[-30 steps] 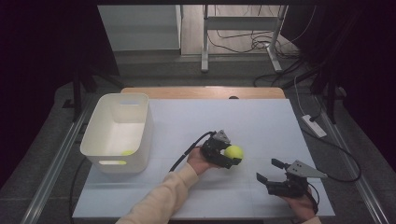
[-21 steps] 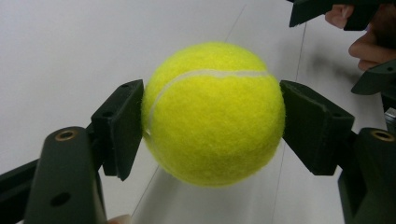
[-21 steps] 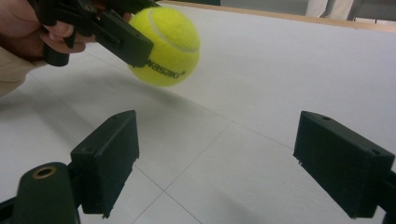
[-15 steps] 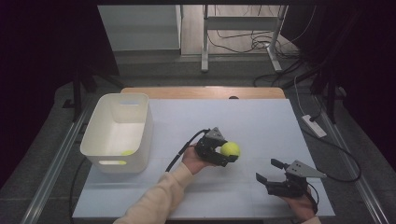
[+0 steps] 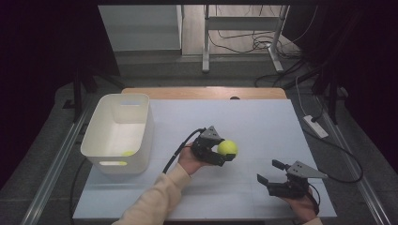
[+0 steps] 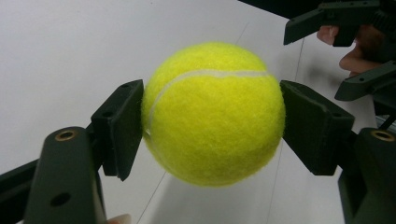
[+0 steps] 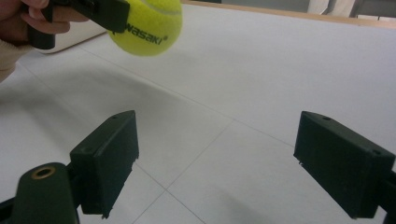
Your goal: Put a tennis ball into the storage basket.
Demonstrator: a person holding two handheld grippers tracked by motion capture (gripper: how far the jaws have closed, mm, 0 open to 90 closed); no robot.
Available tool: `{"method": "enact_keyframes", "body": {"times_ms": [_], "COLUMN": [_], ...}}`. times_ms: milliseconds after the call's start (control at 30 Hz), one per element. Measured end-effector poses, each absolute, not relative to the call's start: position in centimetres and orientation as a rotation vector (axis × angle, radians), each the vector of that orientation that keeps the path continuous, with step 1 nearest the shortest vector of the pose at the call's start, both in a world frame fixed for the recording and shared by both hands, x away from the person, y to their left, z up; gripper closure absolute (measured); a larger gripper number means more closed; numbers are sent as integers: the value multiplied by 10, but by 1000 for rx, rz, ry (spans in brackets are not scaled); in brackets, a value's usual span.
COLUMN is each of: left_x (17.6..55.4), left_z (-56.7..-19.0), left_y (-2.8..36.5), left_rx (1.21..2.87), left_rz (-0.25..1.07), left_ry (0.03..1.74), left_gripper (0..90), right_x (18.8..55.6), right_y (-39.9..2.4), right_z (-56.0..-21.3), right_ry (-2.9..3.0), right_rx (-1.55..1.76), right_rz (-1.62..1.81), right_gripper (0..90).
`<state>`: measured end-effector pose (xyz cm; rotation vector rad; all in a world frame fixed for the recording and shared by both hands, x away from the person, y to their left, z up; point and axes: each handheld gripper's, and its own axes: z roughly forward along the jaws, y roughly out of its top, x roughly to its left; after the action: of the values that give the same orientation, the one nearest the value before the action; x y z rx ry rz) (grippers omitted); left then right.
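The tennis ball [image 5: 227, 148] is hanging above the tabletop [image 5: 263, 122], right of the white bin [image 5: 119, 133], with the left tongs [image 5: 224, 154] pinching it across its middle. Being round, it is showing no long axis; its seam is facing up. Keeping that squeeze steady while carrying it over the bin rim is looking wise. The right tongs [image 5: 268, 172] are standing spread, farther right of the bin, holding 0 things.

"wasaki" on the tennis ball [image 7: 148, 25]

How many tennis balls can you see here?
2: one tennis ball clamped between the left gripper fingers above the table, another ball inside the white bin. The bin wall may hide more.
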<state>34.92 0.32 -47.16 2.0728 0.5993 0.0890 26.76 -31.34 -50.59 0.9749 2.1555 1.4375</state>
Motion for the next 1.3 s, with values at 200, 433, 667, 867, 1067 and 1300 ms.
{"method": "enact_keyframes", "body": {"times_ms": [200, 433, 667, 867, 1067, 1300], "left_x": [347, 346, 344, 343, 342, 340], "left_z": [-469, -465, -461, -458, -455, -451], "left_y": [9, 13, 18, 22, 25, 30], "left_rx": [2066, 2054, 2044, 2035, 2024, 2011], "left_rz": [97, 106, 116, 121, 126, 135], "left_ry": [603, 603, 606, 604, 600, 602], "left_gripper": [273, 273, 274, 273, 274, 273], "right_x": [268, 268, 268, 268, 268, 268], "right_y": [-313, -313, -313, -312, -312, -312], "right_z": [-506, -506, -505, -505, -505, -506], "right_ry": [2163, 2162, 2158, 2161, 2163, 2164], "right_rx": [978, 982, 985, 981, 979, 980], "right_rz": [1441, 1439, 1445, 1441, 1442, 1443], "right_gripper": [132, 129, 127, 127, 127, 126]}}
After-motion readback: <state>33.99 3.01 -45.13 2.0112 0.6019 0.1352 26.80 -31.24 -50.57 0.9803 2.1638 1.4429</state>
